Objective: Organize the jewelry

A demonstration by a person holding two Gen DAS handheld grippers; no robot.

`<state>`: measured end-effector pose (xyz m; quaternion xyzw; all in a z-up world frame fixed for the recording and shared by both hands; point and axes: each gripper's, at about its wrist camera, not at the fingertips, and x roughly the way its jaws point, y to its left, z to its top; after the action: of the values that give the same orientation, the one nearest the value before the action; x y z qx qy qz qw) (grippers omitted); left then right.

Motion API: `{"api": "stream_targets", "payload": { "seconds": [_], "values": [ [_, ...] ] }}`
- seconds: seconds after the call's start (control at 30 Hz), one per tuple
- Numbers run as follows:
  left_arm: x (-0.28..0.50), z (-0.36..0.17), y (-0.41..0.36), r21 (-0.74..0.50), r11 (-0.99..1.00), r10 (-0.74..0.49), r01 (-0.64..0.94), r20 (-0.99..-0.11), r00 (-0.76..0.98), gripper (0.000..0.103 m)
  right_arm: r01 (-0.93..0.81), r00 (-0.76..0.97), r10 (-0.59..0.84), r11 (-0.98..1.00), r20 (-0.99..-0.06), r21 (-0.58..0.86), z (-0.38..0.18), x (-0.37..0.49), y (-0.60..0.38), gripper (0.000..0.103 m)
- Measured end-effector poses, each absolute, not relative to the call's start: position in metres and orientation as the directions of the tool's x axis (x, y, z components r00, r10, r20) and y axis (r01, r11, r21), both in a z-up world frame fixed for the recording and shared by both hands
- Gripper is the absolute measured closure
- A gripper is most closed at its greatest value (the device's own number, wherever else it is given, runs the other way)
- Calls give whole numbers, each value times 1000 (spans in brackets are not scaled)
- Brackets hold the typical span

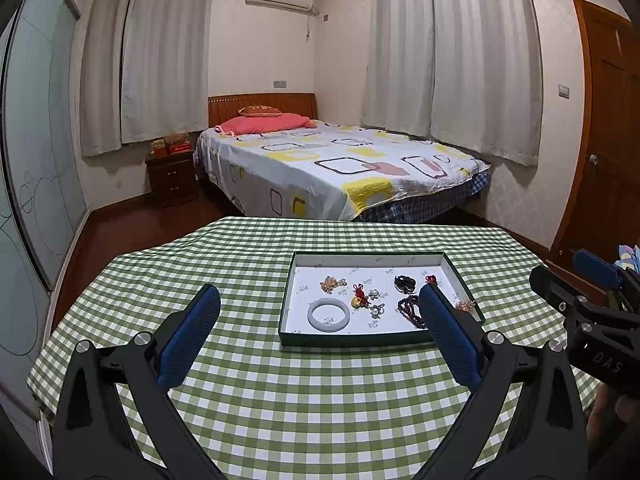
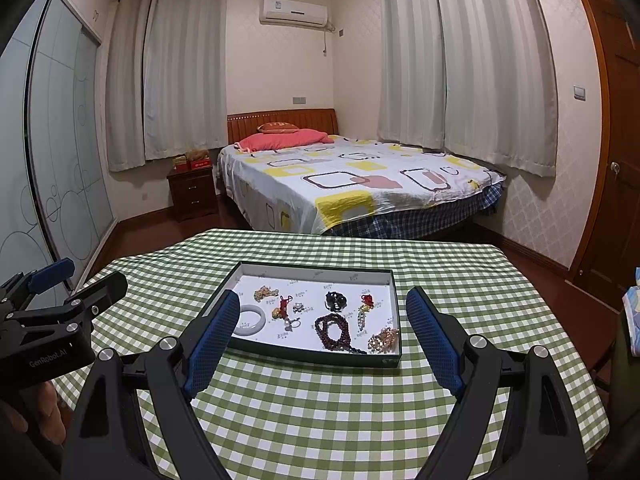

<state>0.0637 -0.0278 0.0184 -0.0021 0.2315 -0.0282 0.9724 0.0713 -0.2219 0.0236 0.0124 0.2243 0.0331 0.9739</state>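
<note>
A shallow dark-green box with a white lining (image 1: 308, 264) (image 2: 384, 280) sits on the checked table and holds several jewelry pieces. A white bangle (image 1: 329, 314) (image 2: 250, 320) lies at its near left. A dark red bead string (image 1: 412, 309) (image 2: 334, 330), a black piece (image 1: 404, 283) (image 2: 336, 301), a gold chain cluster (image 1: 332, 284) (image 2: 266, 293) and a red-knot charm (image 1: 360, 296) (image 2: 282, 306) lie beside it. My left gripper (image 1: 320, 322) is open and empty, held short of the box. My right gripper (image 2: 324, 332) is open and empty, also in front of the box.
The table has a green-and-white checked cloth (image 1: 320, 400) (image 2: 320, 408). Behind it stands a bed (image 1: 340, 168) with a dark nightstand (image 1: 172, 178) on its left. A wooden door (image 1: 600, 120) is on the right. The other gripper shows at each view's edge (image 1: 592, 304) (image 2: 48, 320).
</note>
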Motion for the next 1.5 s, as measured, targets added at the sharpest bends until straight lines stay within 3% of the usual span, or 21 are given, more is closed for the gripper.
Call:
{"api": "stream_targets", "payload": {
  "seconds": [1.5],
  "values": [
    [62, 13, -24, -22, 999, -52, 47, -456, 889, 6, -67, 891, 75, 997, -448, 35, 22, 71, -219, 21]
  ]
}}
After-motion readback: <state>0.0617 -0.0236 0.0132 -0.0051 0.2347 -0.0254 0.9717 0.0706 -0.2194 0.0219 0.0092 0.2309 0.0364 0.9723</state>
